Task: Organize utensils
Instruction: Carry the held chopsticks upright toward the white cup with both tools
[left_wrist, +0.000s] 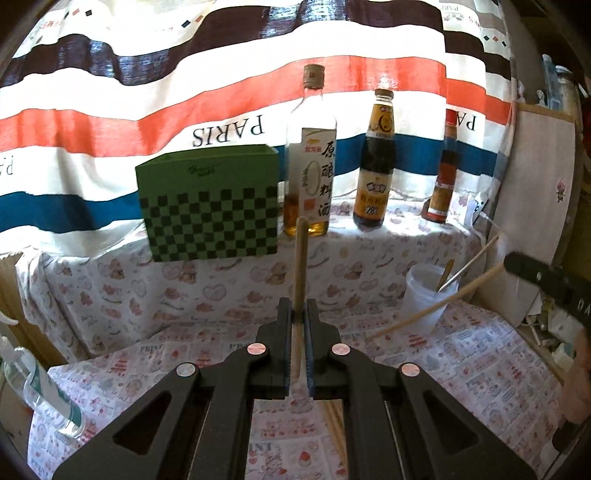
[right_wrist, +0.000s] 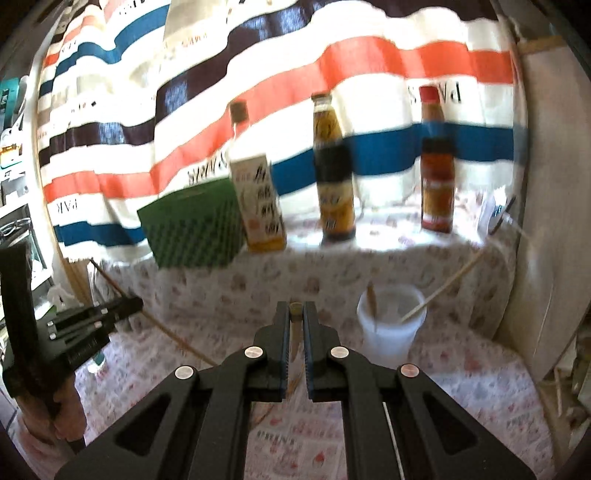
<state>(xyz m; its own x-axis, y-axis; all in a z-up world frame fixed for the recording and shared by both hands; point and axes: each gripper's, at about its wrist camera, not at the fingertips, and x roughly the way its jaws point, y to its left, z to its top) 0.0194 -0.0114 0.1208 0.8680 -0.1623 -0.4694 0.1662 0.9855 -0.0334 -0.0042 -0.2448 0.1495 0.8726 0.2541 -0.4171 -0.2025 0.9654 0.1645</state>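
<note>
Chopsticks: one wooden chopstick (left_wrist: 300, 273) stands nearly upright, pinched in the left tongs (left_wrist: 299, 314); a second chopstick (right_wrist: 294, 334) is pinched in the right tongs (right_wrist: 295, 314), with only its butt end showing past the tips.
Left tongs: pressed together on the stick, which runs up between the pads and rises above them in front of the cooking wine bottle (left_wrist: 312, 155).
Right tongs: pressed together on their stick; their own view is motion-blurred.
Left view only: the right tongs' chopstick seen full length as a long slanted stick (left_wrist: 436, 306) crossing in front of the plastic cup (left_wrist: 424, 295).
Right view only: the left tongs from the side at the left edge, with their chopstick slanting across them, and the hand (right_wrist: 51, 402) gripping the handle below.
Hand pose: both tools tilt gently down toward the table (left_wrist: 480, 354).
Cup: white, translucent, on the table at right; further sticks lean inside it.
Shelf behind: green checkered box (left_wrist: 210, 206), wine bottle, dark sauce bottle (left_wrist: 375, 166) and red-capped bottle (left_wrist: 443, 173) in a row before a striped curtain (left_wrist: 147, 92).
</note>
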